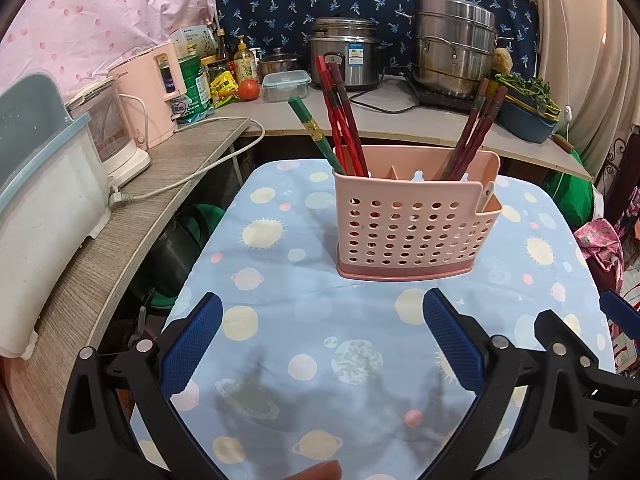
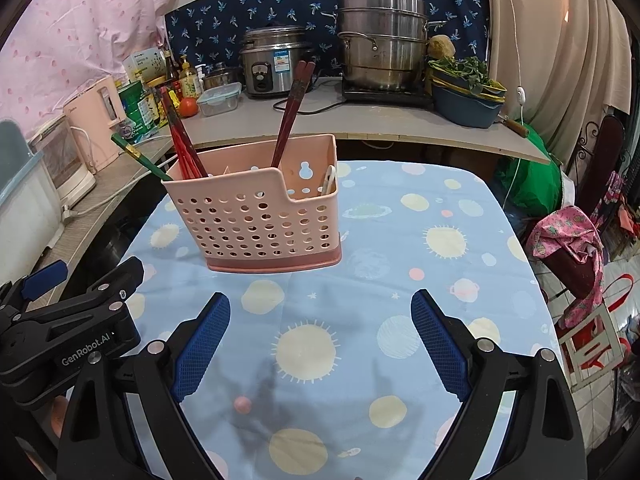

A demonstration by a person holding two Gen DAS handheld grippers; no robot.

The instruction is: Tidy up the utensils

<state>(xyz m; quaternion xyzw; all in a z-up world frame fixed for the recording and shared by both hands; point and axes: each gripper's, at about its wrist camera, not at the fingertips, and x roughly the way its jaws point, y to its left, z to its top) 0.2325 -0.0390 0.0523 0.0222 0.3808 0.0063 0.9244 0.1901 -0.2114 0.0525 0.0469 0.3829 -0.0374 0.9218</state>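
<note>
A pink perforated utensil holder (image 1: 416, 220) (image 2: 256, 216) stands on the blue planet-print tablecloth (image 1: 304, 264) (image 2: 400, 240). Red chopsticks (image 1: 340, 116) (image 2: 182, 140) and a green chopstick (image 1: 314, 132) (image 2: 138, 156) lean in its left compartment. Dark red chopsticks (image 1: 476, 128) (image 2: 290, 112) lean in its right compartment. A white utensil handle (image 1: 487, 196) (image 2: 329, 178) sticks out of the low side pocket. My left gripper (image 1: 322, 304) is open and empty, in front of the holder. My right gripper (image 2: 320, 304) is open and empty, in front of it too.
A counter behind holds a rice cooker (image 1: 344, 56) (image 2: 276, 60), a stacked steel steamer (image 1: 454, 44) (image 2: 384, 40), a blue basin of greens (image 2: 468, 92), a tomato (image 1: 249, 89), bottles and a pink kettle (image 1: 154, 88). A white appliance (image 1: 36, 200) sits left. Pink clothing (image 2: 568, 240) lies right.
</note>
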